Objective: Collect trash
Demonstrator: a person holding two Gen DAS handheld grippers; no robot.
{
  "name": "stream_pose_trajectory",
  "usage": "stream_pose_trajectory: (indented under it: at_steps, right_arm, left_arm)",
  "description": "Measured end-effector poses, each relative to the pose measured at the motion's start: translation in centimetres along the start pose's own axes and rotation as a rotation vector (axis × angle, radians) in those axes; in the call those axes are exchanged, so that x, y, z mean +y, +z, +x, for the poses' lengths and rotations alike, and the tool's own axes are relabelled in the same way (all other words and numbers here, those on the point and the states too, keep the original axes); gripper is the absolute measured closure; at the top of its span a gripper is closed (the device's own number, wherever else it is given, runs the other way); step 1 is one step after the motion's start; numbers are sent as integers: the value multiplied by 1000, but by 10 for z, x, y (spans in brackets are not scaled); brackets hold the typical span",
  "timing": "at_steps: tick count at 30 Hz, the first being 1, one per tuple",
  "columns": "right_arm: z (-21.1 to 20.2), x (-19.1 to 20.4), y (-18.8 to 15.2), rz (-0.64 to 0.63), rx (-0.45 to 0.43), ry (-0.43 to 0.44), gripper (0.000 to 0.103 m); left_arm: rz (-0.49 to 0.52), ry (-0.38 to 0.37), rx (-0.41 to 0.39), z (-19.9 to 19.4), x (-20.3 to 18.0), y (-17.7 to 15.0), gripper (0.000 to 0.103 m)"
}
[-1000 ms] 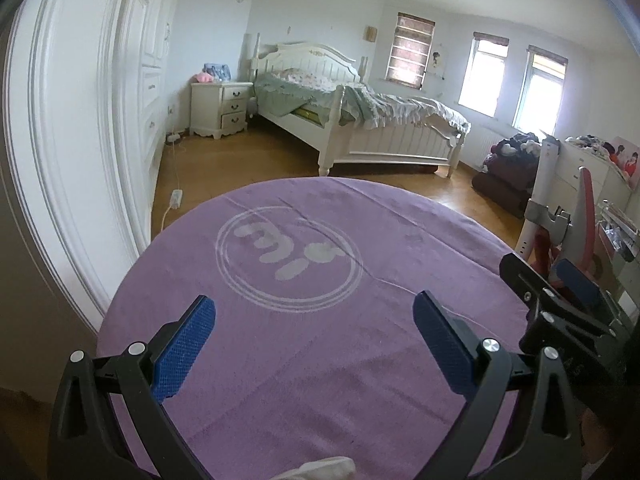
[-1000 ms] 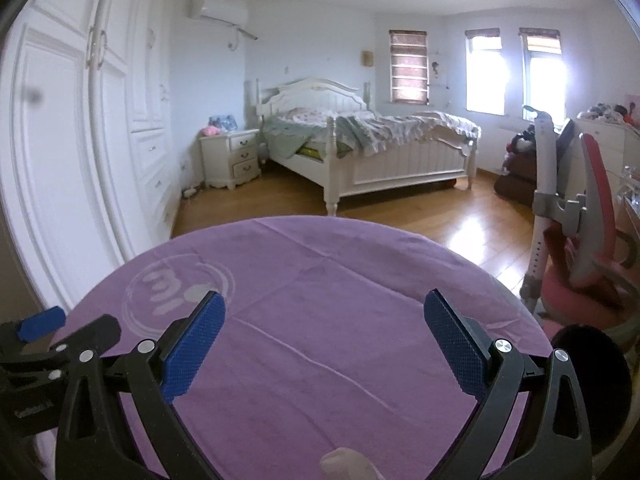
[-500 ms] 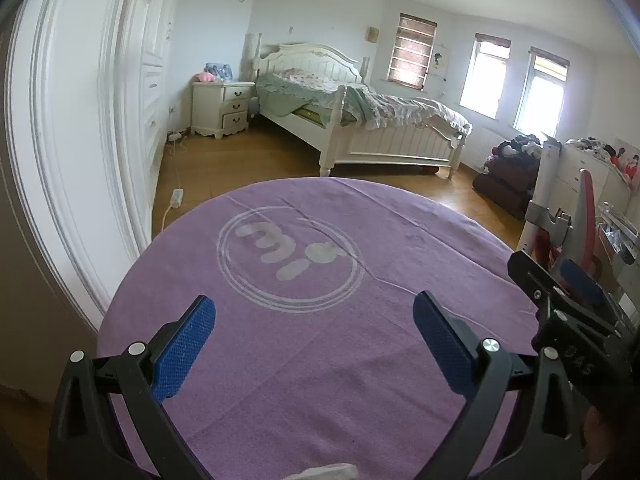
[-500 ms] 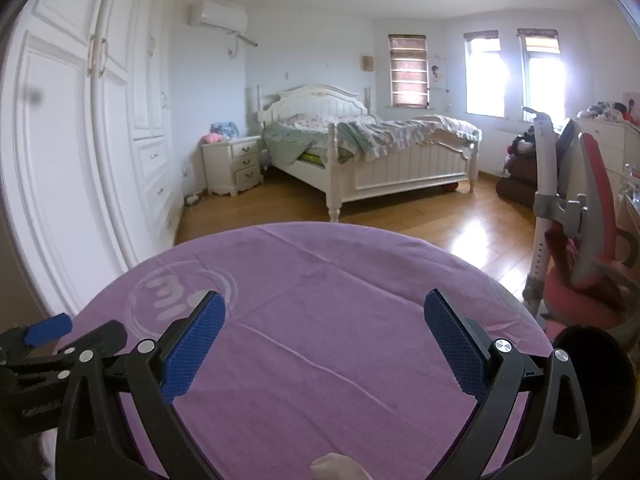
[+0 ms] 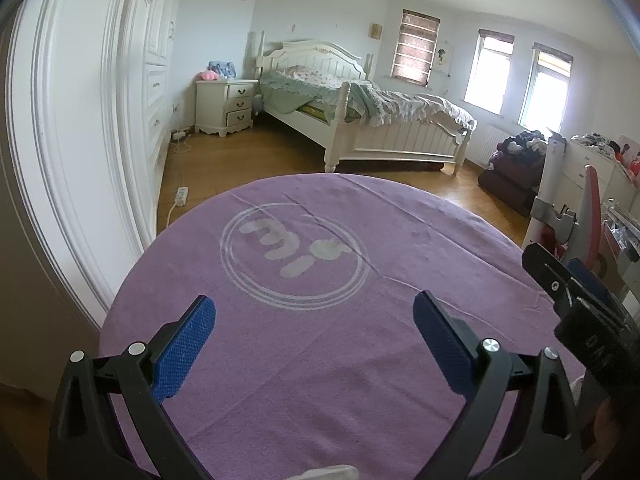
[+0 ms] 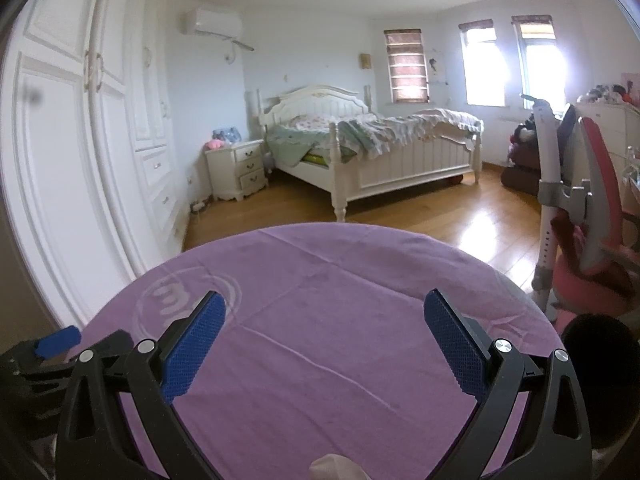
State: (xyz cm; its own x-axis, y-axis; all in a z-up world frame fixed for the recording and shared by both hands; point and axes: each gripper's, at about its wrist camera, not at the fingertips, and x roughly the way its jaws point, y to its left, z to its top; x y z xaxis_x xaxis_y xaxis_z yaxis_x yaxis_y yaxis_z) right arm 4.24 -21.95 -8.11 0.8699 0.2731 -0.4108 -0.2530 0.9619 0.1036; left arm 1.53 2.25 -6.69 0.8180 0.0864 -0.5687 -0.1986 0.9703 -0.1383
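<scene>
A round table with a purple cloth [image 5: 320, 360] fills the lower part of both views; it also shows in the right wrist view [image 6: 328, 344]. My left gripper [image 5: 314, 340] is open and empty above the cloth. My right gripper [image 6: 324, 340] is open and empty above the cloth too. A small white crumpled scrap [image 5: 328, 473] peeks in at the bottom edge of the left view, and a pale scrap [image 6: 334, 467] at the bottom edge of the right view. The right gripper appears at the right of the left view [image 5: 576, 304].
A white logo [image 5: 294, 256] marks the cloth. A dark round bin [image 6: 596, 368] stands by the table's right edge. A red chair [image 6: 592, 216] is to the right, a white wardrobe [image 6: 80, 160] to the left, a bed [image 6: 380, 152] beyond.
Both views tilted up slightly. The white scraps at the bottom edges have slid lower in frame. Both grippers stayed open.
</scene>
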Motion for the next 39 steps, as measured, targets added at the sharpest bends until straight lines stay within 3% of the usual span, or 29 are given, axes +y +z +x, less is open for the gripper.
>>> stream_pose_trajectory:
  at_steps: [39]
  right_arm:
    - [-1, 1, 2, 14, -5, 3, 5]
  left_arm:
    - [10, -5, -6, 2, 1, -3, 5]
